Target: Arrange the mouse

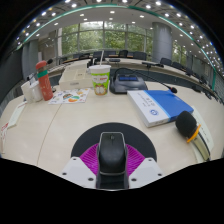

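Observation:
A black computer mouse (112,152) sits between my gripper's (112,158) two fingers, its nose pointing away from me. The purple pads (91,157) press against both of its sides, so the gripper is shut on it. Just behind and around the mouse a dark round patch (112,131) shows on the pale table (60,130); I cannot tell whether it is a mat or a shadow. The mouse's underside is hidden.
Beyond the fingers to the right lie a blue-and-white book (160,104) and a black-and-yellow object (187,124). Further back stand a green-printed cup (100,78), a dark laptop (128,80), a red-topped bottle (44,80) and papers (68,97).

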`<action>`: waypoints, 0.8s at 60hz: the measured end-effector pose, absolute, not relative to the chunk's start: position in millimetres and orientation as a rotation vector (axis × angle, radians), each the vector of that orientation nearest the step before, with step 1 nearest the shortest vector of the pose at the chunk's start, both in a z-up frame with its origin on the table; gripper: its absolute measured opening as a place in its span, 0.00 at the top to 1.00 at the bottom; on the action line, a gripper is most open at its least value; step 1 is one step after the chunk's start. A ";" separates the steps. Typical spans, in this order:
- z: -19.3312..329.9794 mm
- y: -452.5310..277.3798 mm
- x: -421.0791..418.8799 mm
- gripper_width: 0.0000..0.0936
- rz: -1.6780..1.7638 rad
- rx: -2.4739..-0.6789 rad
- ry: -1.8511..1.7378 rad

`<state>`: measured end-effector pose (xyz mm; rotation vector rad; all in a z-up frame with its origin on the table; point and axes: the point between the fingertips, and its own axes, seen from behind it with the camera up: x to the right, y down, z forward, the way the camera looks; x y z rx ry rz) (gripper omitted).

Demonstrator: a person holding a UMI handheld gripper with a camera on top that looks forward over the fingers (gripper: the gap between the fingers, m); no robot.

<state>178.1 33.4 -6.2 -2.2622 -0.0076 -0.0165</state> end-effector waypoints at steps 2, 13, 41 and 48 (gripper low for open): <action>-10.2 34.1 178.5 0.66 -0.013 -2.256 -0.013; -9.8 32.7 180.9 0.45 -0.027 -2.276 -0.037; 133.6 -104.3 175.5 0.08 -0.119 -2.213 0.097; 172.4 -165.7 160.7 0.08 -0.159 -2.170 0.096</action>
